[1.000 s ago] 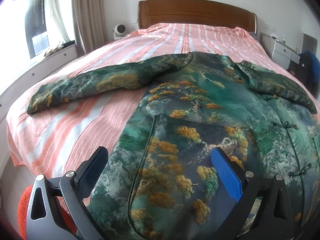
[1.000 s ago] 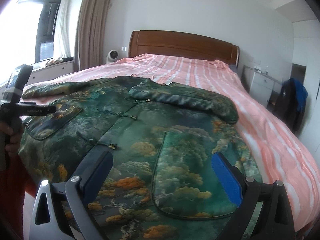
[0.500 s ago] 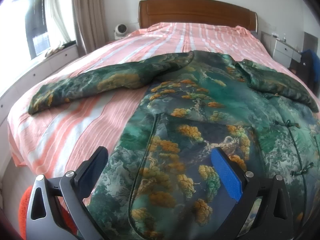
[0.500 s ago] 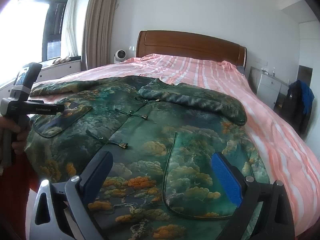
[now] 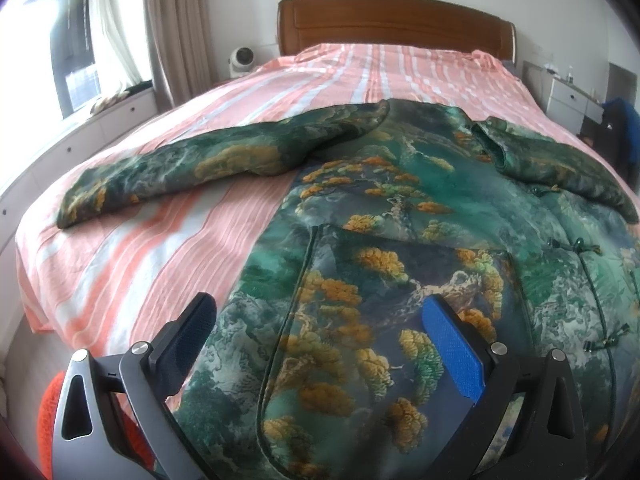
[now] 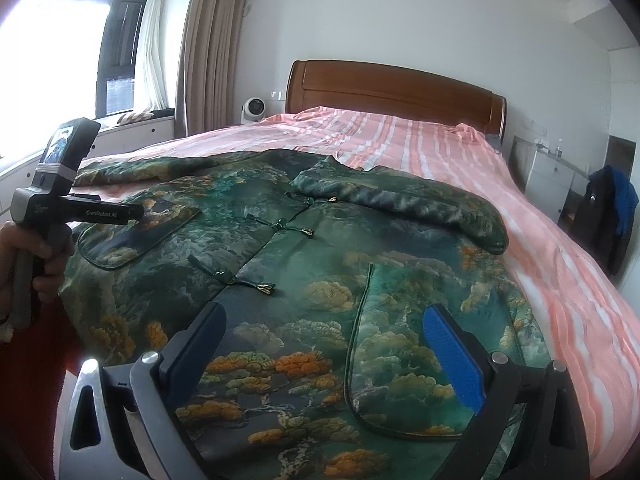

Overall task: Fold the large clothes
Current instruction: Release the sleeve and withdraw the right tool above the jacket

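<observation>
While held low over the near hem: left tool [image 5: 320,344] spread wide, gripping nothing, a hand [image 6: 28,264] on its handle.
Right tool: right tool [image 6: 324,344] likewise spread and empty above the hem.
Garment: green padded jacket with orange tree print [image 6: 304,264] lies front up on the pink striped bed [image 5: 168,264].
Edges: one sleeve [image 5: 208,164] stretched outward over bare sheet; other sleeve [image 6: 420,204] folded across the chest.
Hidden: nearest hem cut off behind both tools.
</observation>
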Tool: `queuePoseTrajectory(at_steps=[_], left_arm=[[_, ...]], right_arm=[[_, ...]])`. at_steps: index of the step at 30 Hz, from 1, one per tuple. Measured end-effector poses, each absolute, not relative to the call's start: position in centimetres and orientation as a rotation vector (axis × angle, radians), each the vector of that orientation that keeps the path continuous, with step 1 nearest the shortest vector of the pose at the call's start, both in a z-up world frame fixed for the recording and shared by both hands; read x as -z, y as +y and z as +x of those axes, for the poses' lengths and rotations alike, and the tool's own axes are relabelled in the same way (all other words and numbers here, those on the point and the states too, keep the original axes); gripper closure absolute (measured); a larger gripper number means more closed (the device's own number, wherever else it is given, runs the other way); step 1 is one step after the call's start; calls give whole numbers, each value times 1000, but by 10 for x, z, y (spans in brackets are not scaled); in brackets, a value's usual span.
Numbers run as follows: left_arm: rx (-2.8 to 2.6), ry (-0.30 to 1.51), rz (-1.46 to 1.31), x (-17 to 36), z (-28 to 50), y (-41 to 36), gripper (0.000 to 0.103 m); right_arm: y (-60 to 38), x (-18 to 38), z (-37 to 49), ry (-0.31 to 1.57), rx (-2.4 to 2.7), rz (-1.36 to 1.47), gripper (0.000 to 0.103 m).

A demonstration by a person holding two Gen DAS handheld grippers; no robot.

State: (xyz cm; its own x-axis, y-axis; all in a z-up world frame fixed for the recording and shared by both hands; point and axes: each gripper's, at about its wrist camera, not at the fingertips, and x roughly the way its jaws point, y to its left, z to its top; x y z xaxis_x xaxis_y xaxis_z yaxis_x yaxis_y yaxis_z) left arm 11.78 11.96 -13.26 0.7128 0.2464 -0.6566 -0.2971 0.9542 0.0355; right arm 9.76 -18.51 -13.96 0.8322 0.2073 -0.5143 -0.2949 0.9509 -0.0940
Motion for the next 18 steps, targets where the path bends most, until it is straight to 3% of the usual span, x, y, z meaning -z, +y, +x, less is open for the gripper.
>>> queuePoseTrajectory(at_steps=[18], left_arm=[[-301,716,-72,133,119,120,0]], right_arm=[[-184,142,100,527,-270,-168,5]])
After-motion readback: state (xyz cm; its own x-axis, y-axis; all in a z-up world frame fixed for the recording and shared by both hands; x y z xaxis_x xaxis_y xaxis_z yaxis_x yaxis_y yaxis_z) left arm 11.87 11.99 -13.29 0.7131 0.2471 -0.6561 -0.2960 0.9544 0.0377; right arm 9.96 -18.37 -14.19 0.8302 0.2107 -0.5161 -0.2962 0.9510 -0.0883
